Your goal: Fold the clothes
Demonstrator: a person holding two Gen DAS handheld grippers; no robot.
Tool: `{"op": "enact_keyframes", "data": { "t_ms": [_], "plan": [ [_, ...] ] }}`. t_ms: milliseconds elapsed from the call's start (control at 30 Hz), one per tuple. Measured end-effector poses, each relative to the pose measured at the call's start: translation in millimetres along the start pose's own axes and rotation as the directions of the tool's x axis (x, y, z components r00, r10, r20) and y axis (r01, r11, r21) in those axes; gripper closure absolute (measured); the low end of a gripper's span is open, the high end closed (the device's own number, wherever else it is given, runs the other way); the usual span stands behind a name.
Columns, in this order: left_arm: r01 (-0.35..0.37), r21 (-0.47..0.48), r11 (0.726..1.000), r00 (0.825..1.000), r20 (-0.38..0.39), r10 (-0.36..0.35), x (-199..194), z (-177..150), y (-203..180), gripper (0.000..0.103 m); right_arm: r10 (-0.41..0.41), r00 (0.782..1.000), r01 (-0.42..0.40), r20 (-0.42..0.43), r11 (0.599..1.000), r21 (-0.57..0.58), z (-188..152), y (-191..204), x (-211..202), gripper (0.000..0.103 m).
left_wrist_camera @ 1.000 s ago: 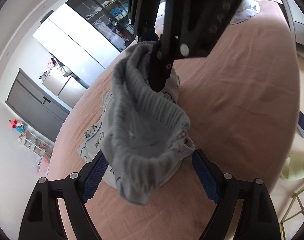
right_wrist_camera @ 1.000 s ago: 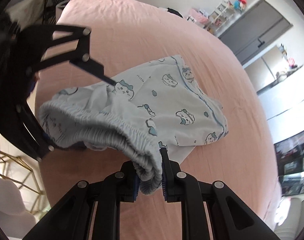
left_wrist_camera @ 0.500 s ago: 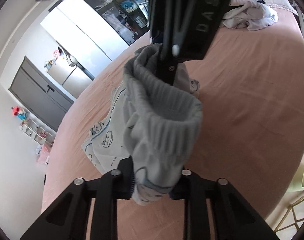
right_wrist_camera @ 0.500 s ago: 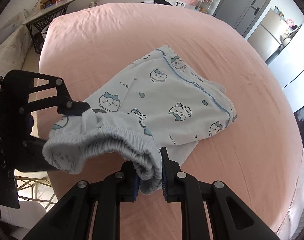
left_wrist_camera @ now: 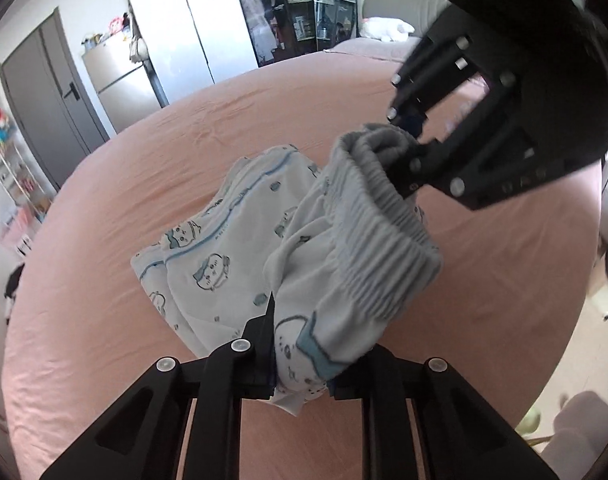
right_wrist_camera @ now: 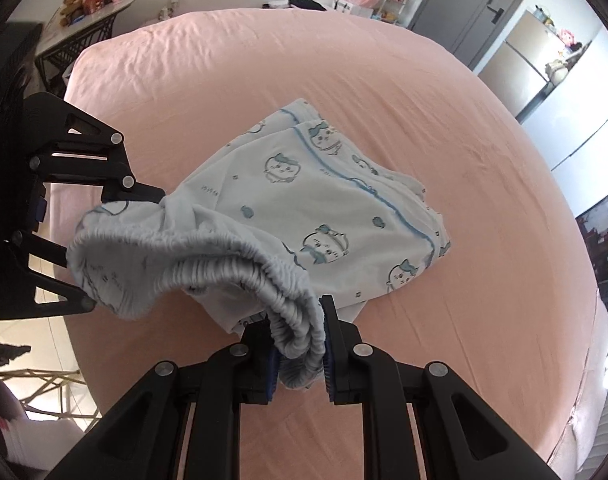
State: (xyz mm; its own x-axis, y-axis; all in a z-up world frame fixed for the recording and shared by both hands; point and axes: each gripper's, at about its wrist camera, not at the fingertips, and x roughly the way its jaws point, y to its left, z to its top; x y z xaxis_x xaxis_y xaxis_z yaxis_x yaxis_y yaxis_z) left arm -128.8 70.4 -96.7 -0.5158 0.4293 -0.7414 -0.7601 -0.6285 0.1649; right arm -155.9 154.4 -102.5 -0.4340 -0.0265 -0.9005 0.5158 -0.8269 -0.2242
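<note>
Above the pink bed [right_wrist_camera: 384, 80], both the left gripper [left_wrist_camera: 300, 364] and right gripper [right_wrist_camera: 298, 354] clamp the shorts' waistband [right_wrist_camera: 240, 272], which could slip out if pulled too taut.

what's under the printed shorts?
The pink bed sheet shows all around the shorts; their lower part lies on it. Whatever is beneath the fabric is hidden. Both grippers clamp the raised waistband.

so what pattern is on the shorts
Pale blue cartoon-cat print shorts with blue piping; clearest in the right wrist view.
</note>
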Motion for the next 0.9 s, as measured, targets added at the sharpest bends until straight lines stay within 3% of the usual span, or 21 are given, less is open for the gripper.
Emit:
{"op": "enact_keyframes", "data": {
  "t_ms": [133, 233, 333, 467, 900],
  "plan": [
    [0.018, -0.033, 0.999, 0.999, -0.027, -0.019, 11, 19, 0, 0.088, -0.022, 1.0, 0.022, -0.003, 1.0, 0.02, 13, -14, 4, 0.088],
    [0.08, -0.115, 0.99, 0.994, -0.066, -0.088, 26, 28, 21, 0.088, -0.037, 0.999, 0.038, -0.021, 0.999, 0.028, 25, -24, 12, 0.088],
    [0.154, -0.219, 0.964, 0.978, -0.103, -0.18, 38, 33, 39, 0.088, -0.027, 0.998, 0.031, -0.062, 0.998, 0.058, 35, -37, 27, 0.088],
    [0.177, -0.313, 0.933, 0.968, -0.116, -0.223, 49, 34, 56, 0.088, -0.003, 0.996, 0.013, -0.087, 0.992, 0.124, 41, -54, 44, 0.088],
    [0.096, -0.402, 0.911, 0.969, -0.173, -0.179, 65, 38, 81, 0.088, -0.061, 0.989, 0.081, -0.131, 0.985, 0.154, 62, -69, 75, 0.087]
  ]
}}
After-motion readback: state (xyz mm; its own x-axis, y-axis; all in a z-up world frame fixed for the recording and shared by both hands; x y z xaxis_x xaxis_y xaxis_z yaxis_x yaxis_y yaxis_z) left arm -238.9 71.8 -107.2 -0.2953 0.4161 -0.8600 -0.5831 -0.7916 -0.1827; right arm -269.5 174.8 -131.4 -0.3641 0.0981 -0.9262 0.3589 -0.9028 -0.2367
